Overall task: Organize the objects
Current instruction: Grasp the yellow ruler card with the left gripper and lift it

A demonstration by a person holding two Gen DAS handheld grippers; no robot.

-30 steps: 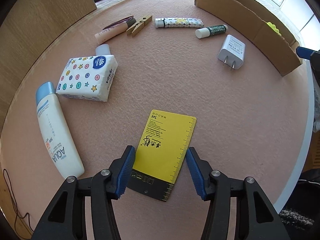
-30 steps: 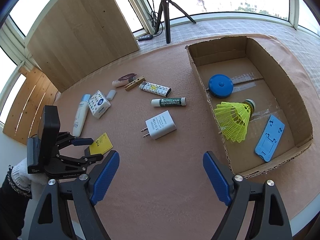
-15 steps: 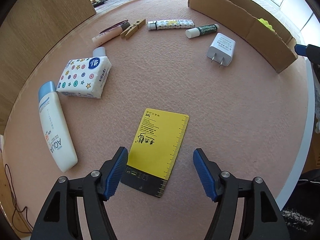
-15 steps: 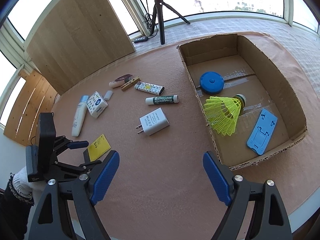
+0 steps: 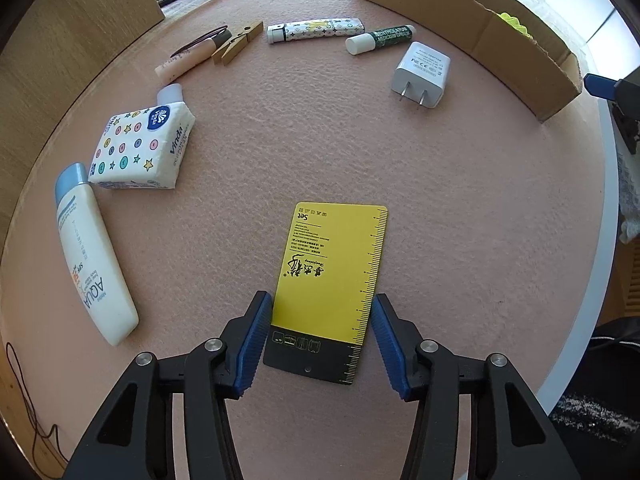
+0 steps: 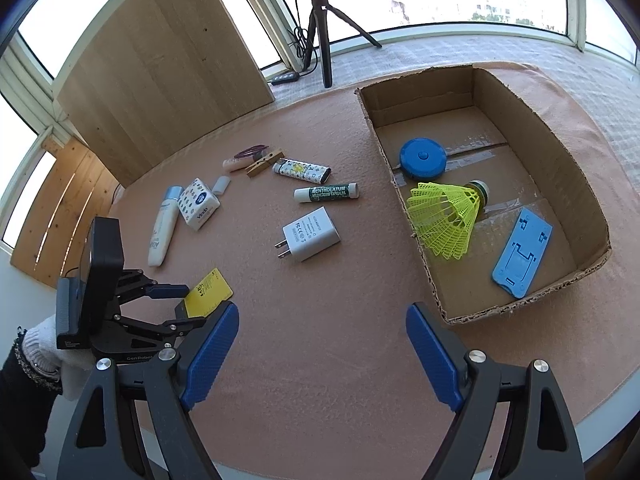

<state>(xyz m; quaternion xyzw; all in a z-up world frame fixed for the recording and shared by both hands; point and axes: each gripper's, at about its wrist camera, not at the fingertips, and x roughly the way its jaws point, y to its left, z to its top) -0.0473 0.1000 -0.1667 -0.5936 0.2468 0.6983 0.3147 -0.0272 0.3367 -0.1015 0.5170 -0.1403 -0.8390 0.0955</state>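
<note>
A yellow card with a ruler edge and a black end (image 5: 332,264) lies on the pink felt table, pointing away from me. My left gripper (image 5: 320,320) points straight down over its near end. Its jaws are closing, and the blue pads meet the card's two long edges. The right wrist view shows the same card (image 6: 208,292) between the left gripper (image 6: 182,307), held by a white-gloved hand. My right gripper (image 6: 320,344) hangs wide open above bare felt, holding nothing. The cardboard box (image 6: 472,92) stands to its right.
On the felt lie a sunscreen bottle (image 5: 92,256), tissue pack (image 5: 140,144), pink tube (image 5: 184,62), clothespin (image 5: 238,40), lighter (image 5: 316,30), lip balm (image 5: 380,38) and white charger (image 5: 422,72). Inside the box are a yellow shuttlecock (image 6: 444,216), blue tape measure (image 6: 422,156) and blue stand (image 6: 520,252).
The left jaws opened wide, then narrowed onto the card, which now sits squarely between the pads instead of askew. The right gripper stayed open and nearly still.
</note>
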